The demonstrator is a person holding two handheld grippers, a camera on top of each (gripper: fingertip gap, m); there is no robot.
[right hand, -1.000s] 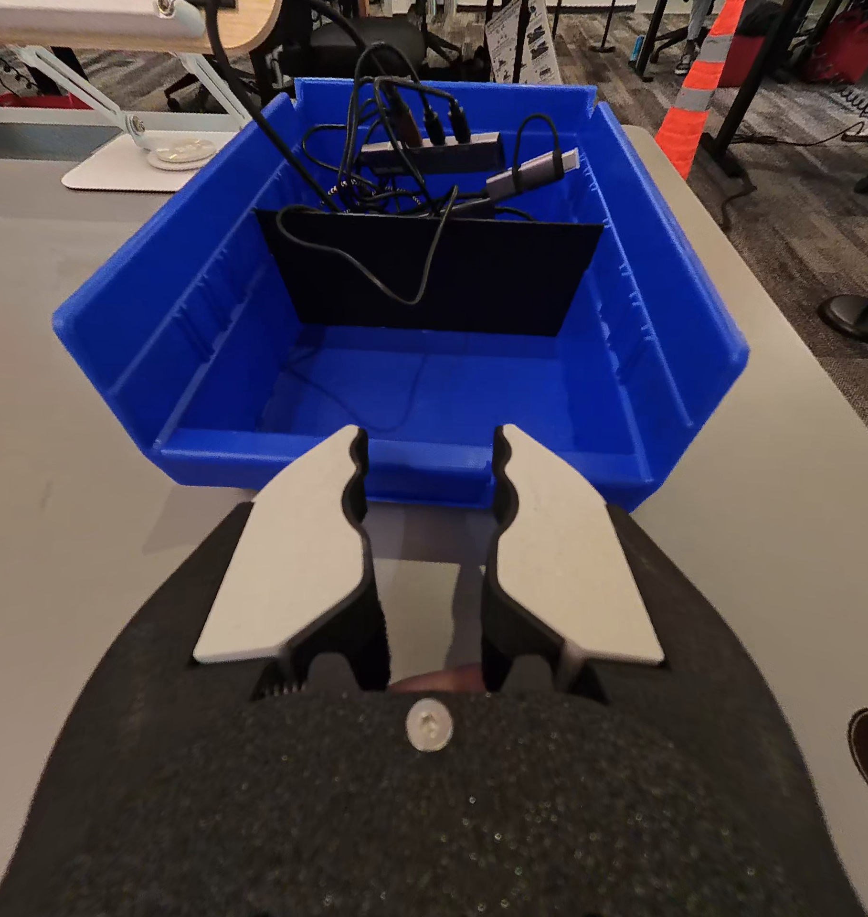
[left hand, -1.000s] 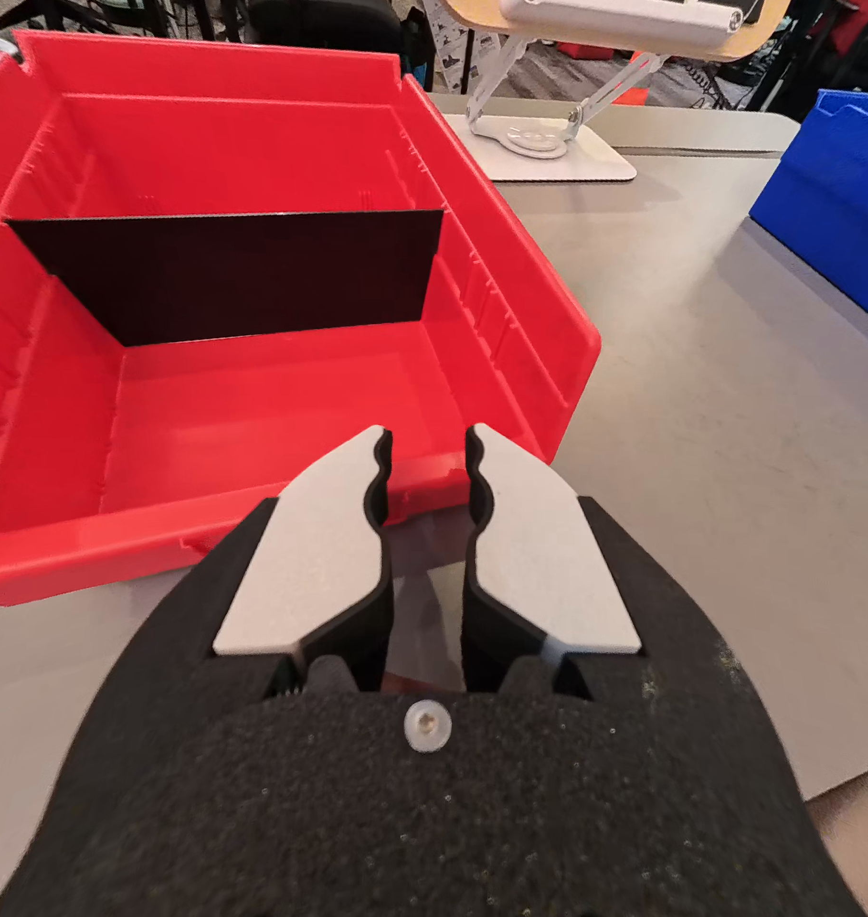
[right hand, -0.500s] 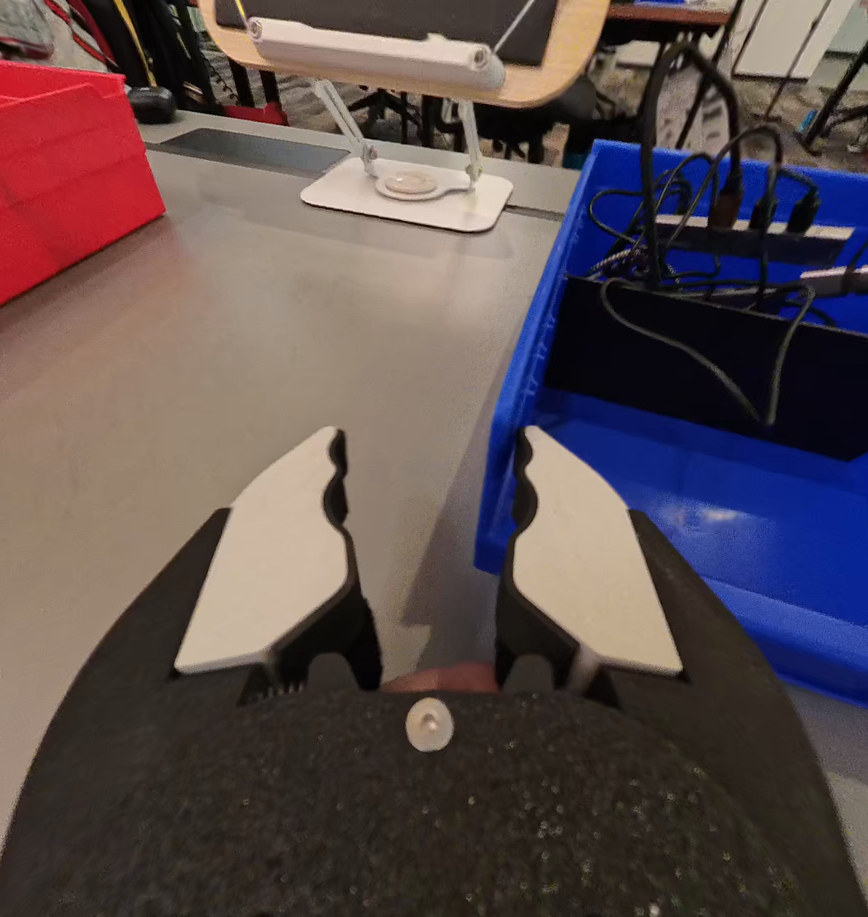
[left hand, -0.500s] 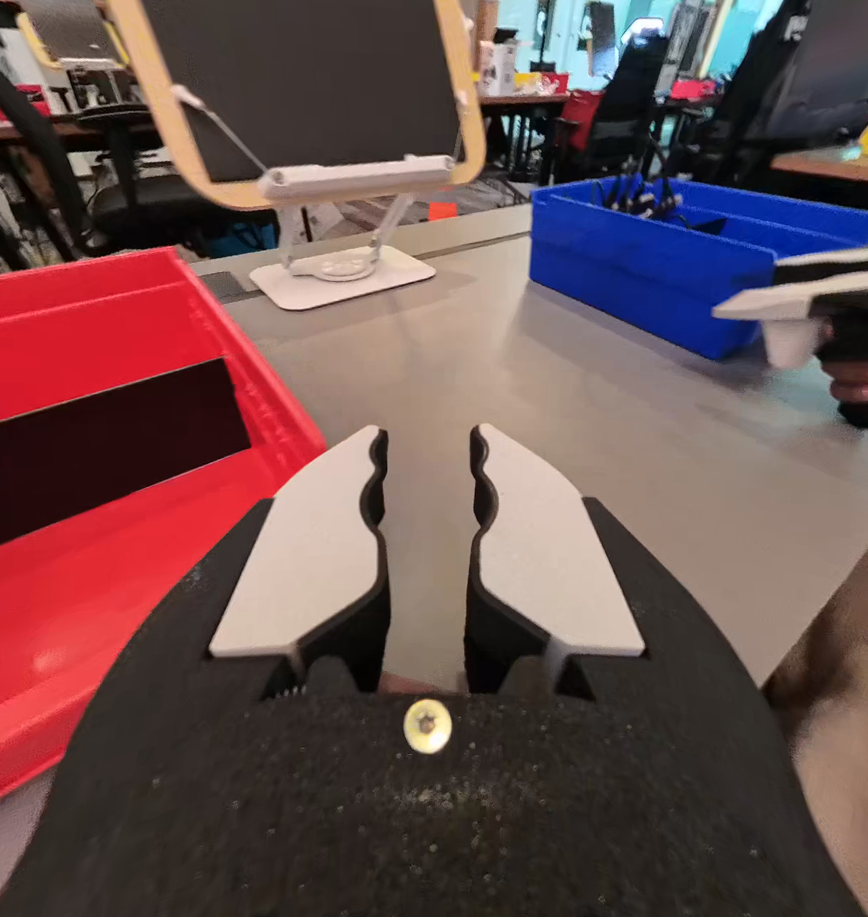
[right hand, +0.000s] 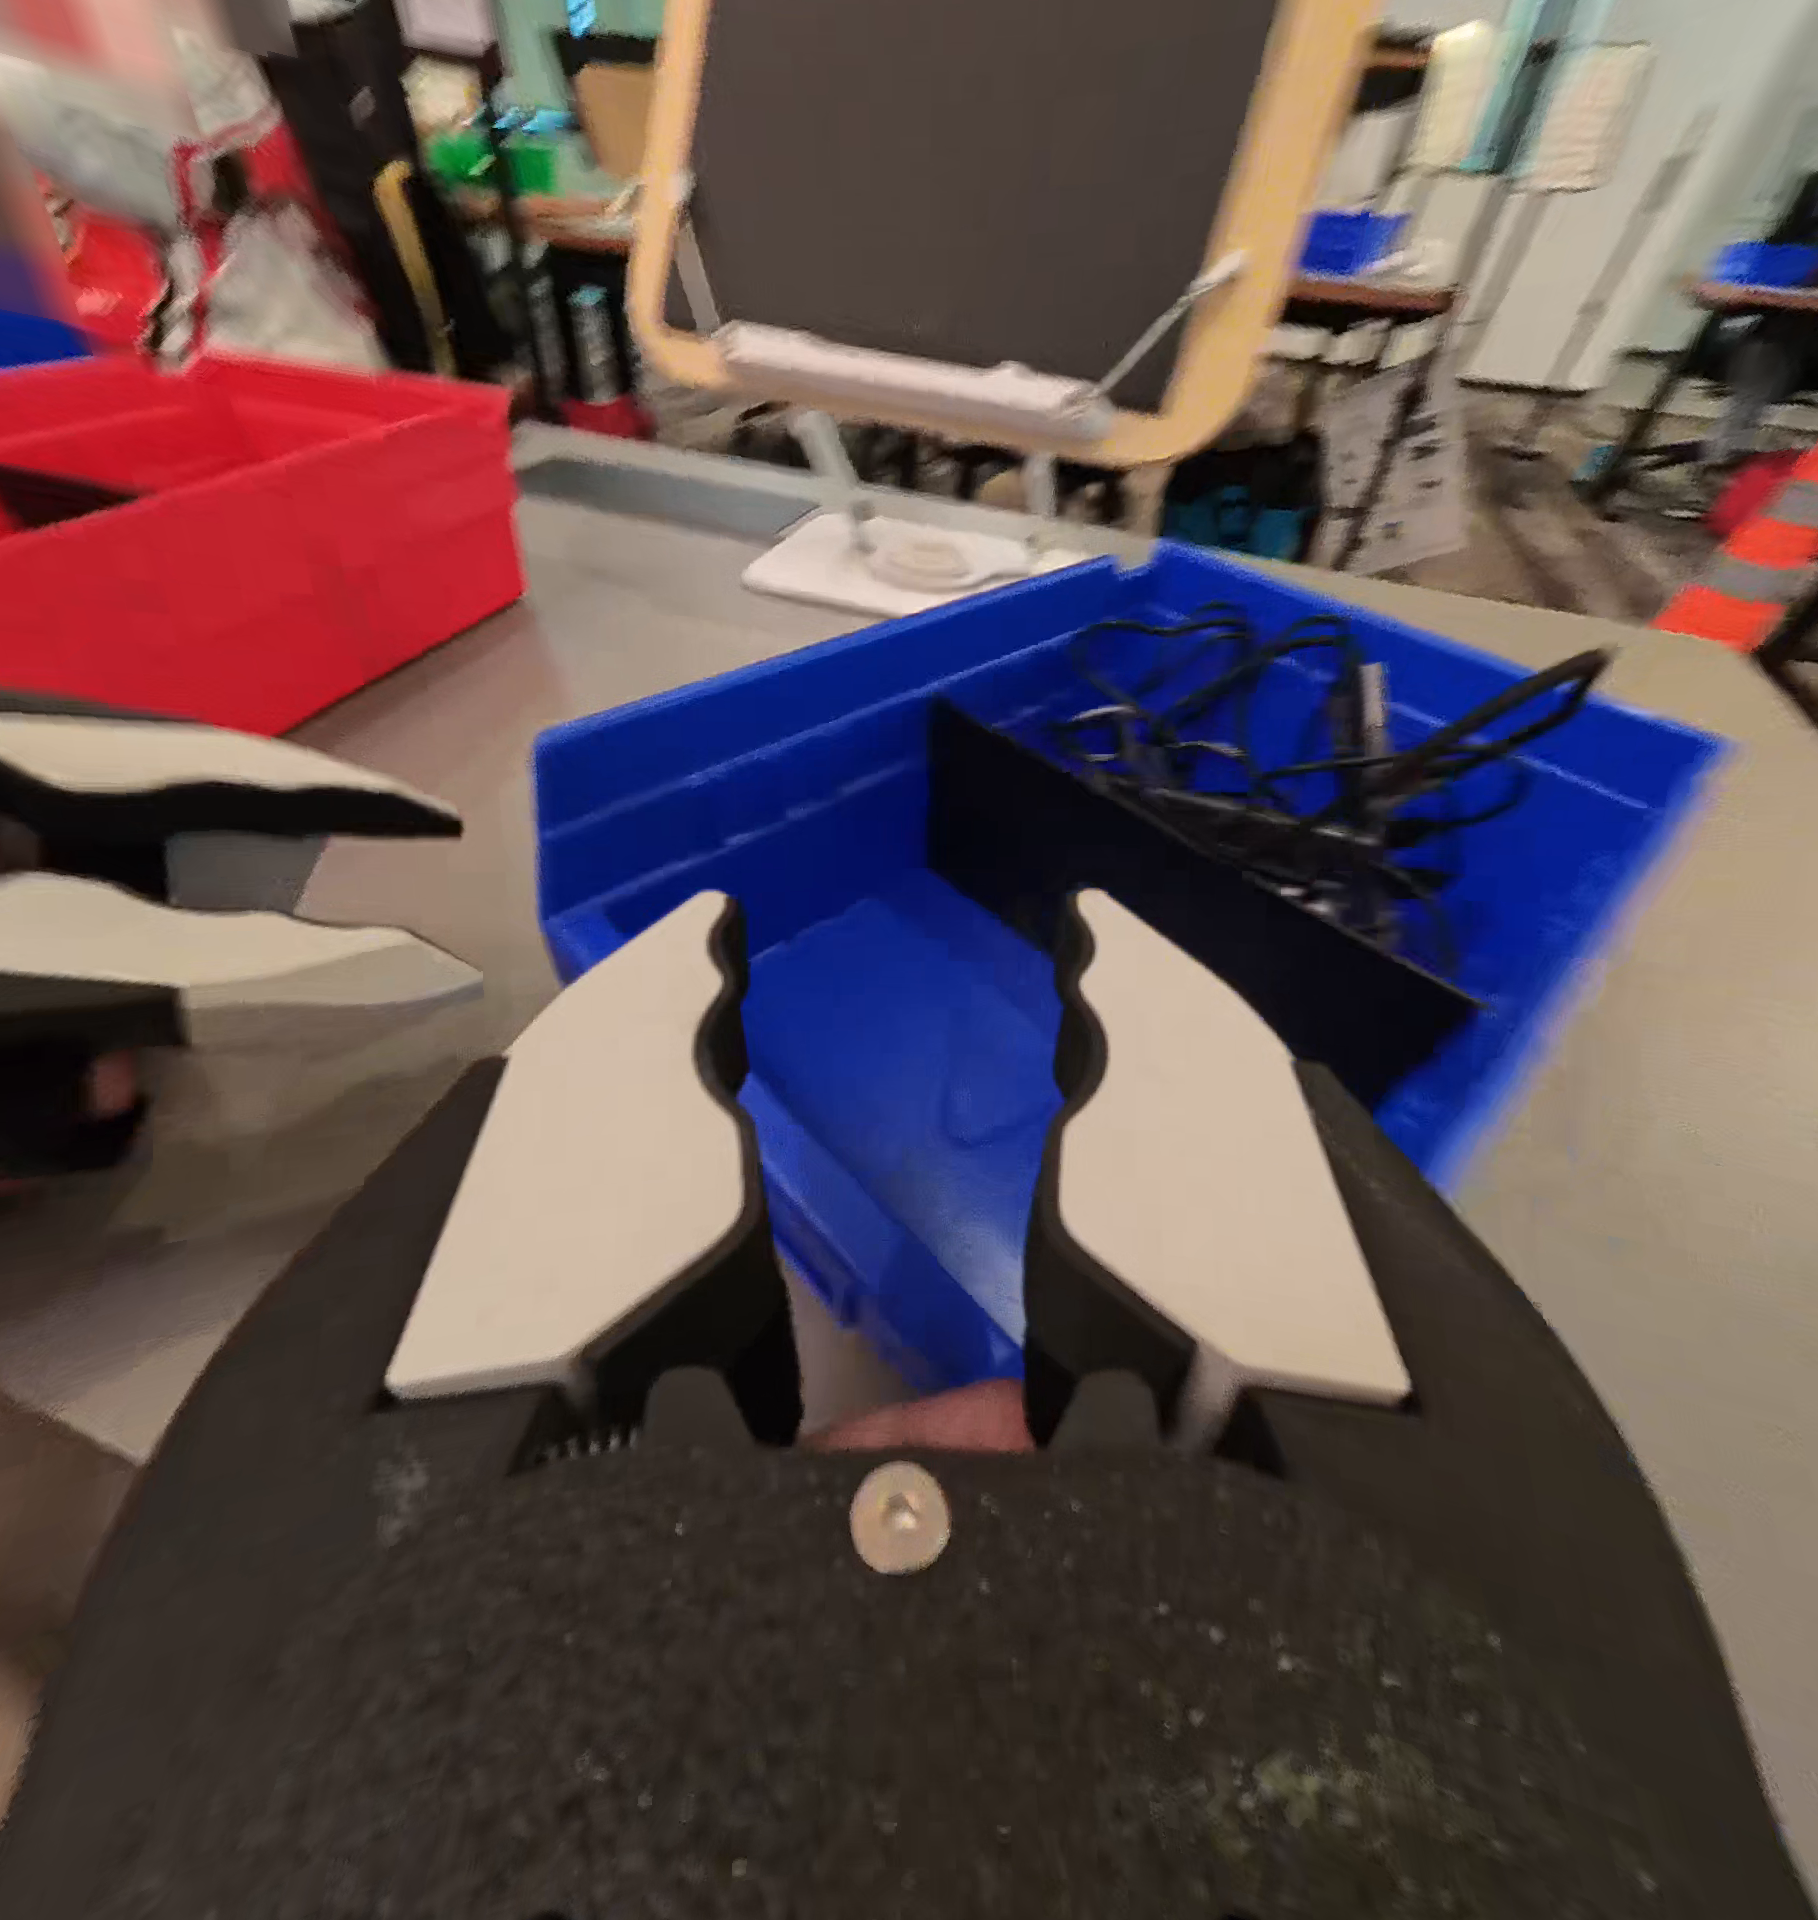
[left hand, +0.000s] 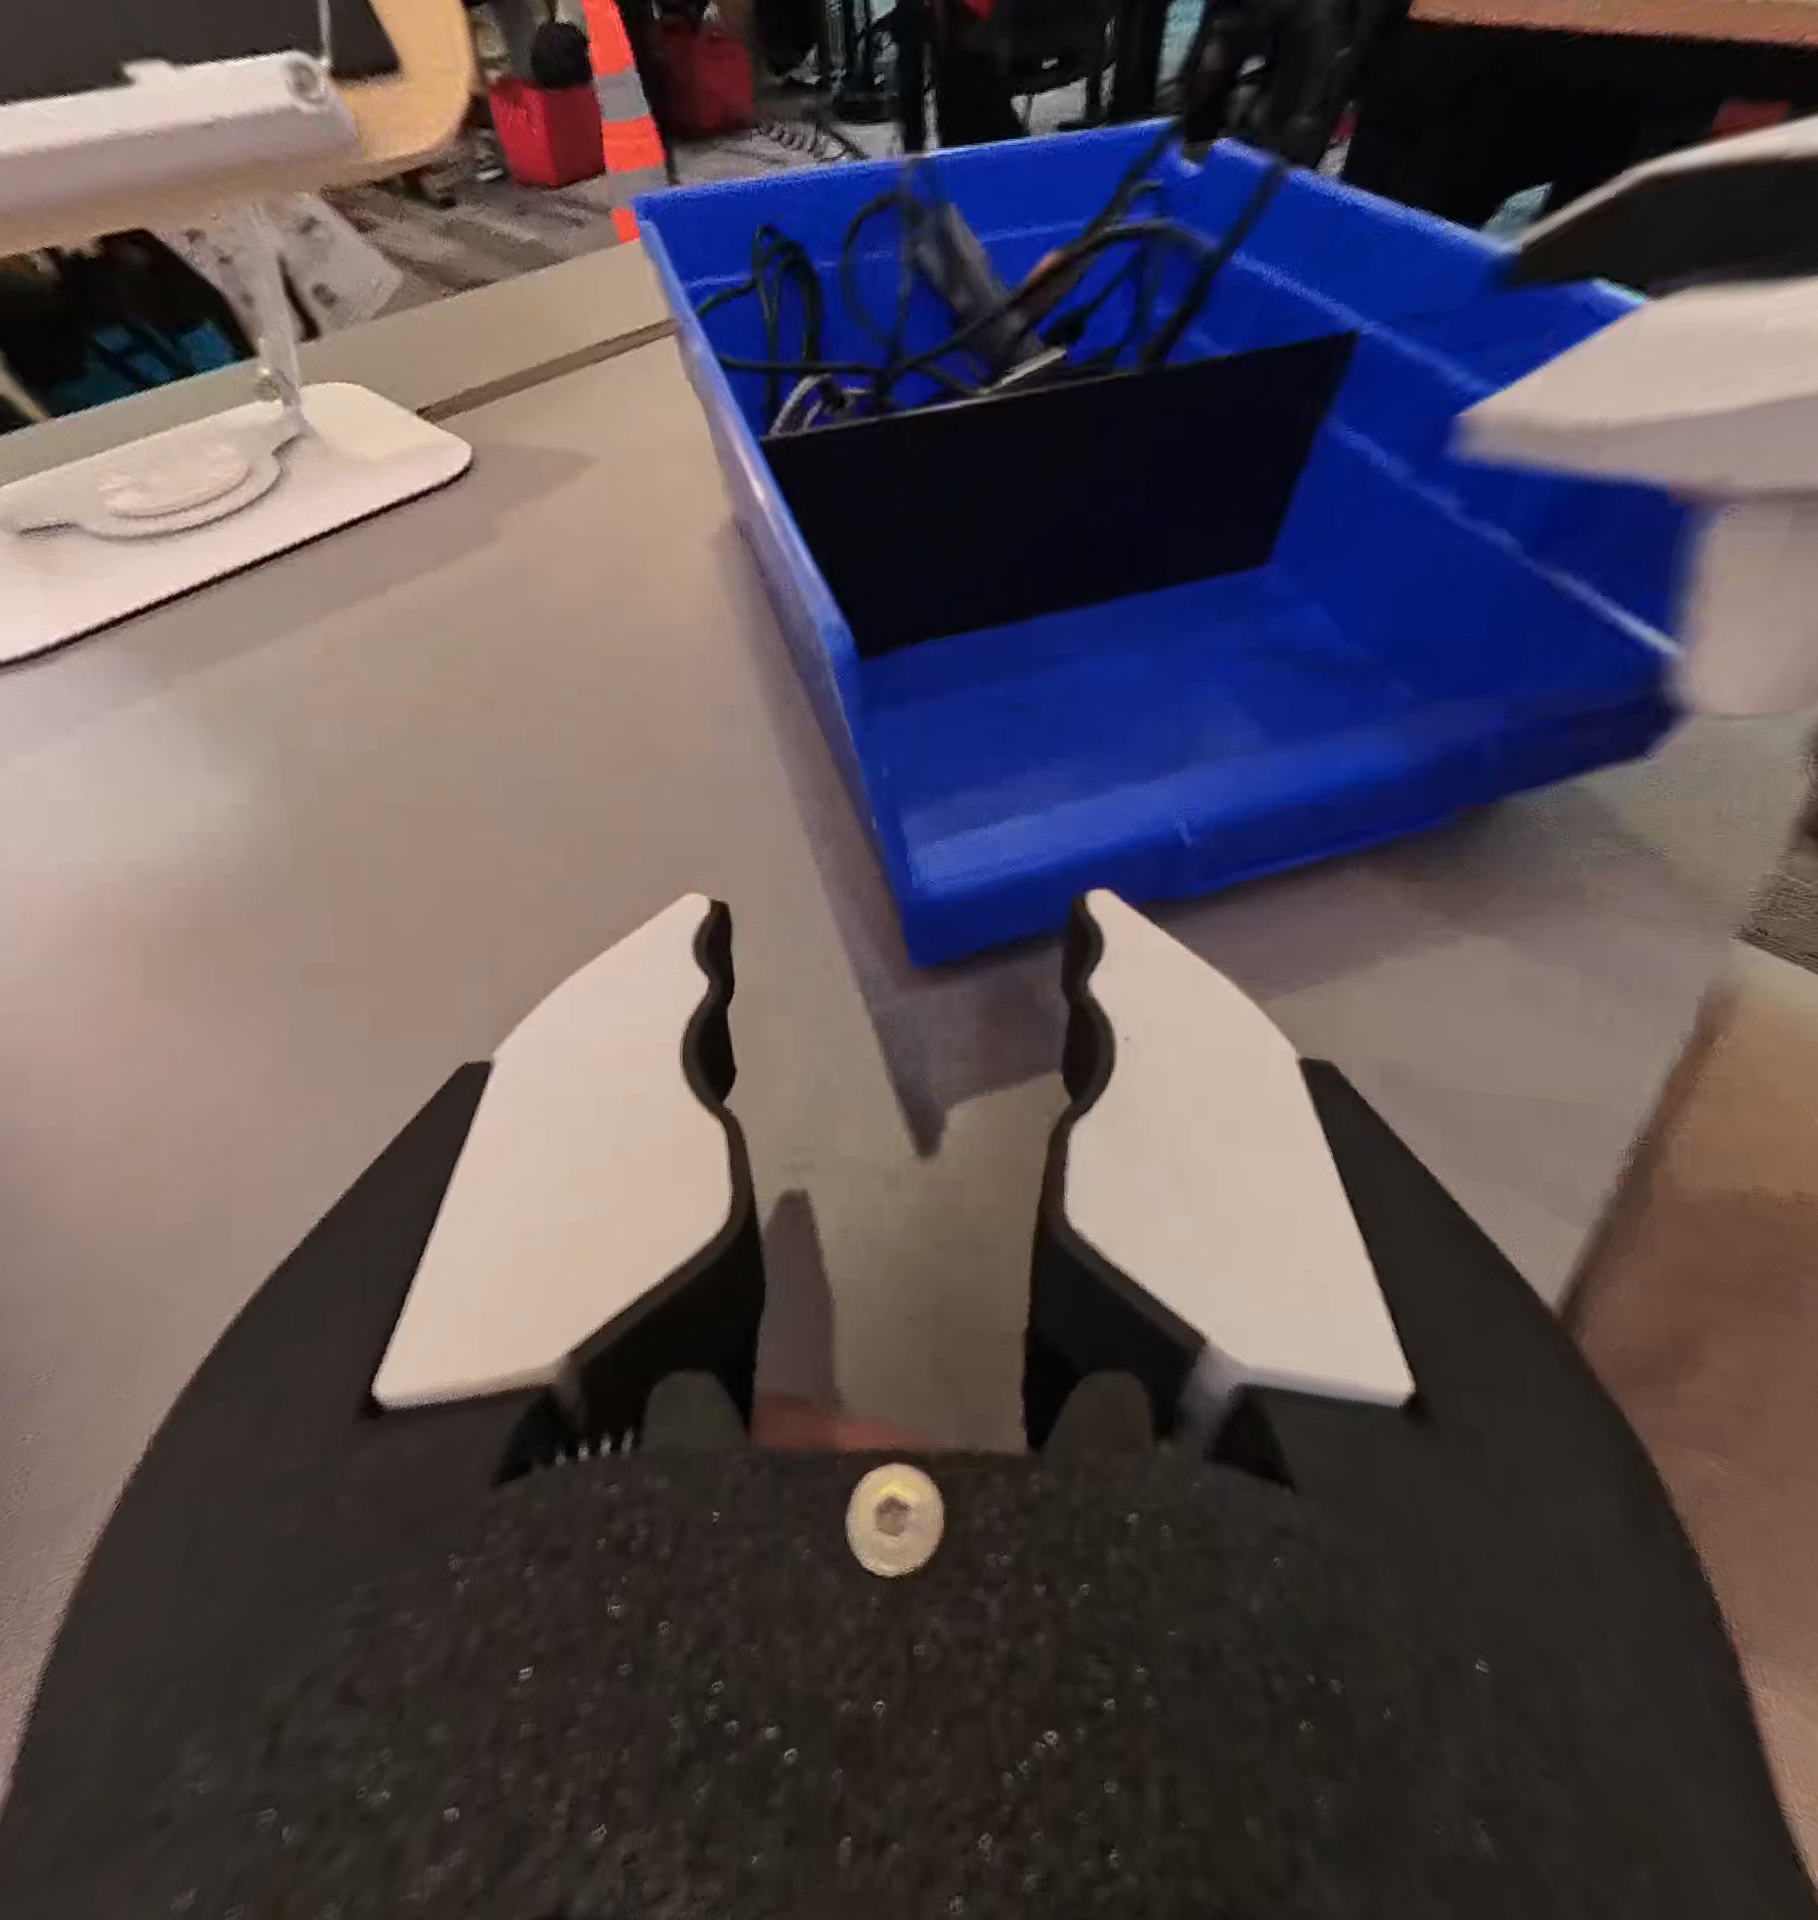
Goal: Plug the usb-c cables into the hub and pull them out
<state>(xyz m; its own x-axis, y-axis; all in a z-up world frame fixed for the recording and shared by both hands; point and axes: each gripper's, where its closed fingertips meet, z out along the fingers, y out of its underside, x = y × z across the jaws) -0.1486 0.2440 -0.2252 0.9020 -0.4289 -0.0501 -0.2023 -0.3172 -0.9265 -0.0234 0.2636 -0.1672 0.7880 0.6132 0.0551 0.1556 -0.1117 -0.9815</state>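
I had swung both tools toward the blue bin [left hand: 1175, 748]. Left gripper [left hand: 894, 914] and right gripper [right hand: 900, 909] stood wider apart than before, empty. Cables [right hand: 1300, 748] and hub lay behind the black divider [left hand: 1050, 499], at 12 o'clock.

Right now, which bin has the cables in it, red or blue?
The blue bin: the tangled black cables lie in its far compartment, behind the black divider. The red bin shows none.

- My left gripper [left hand: 894, 914] has two pale grey, flat-faced fingers [left hand: 572, 1174] with wavy black inner edges.
- My right gripper [right hand: 900, 909] matches it.
- Each sits on a rough black, speckled body with one silver hex screw [left hand: 893, 1520] at centre.
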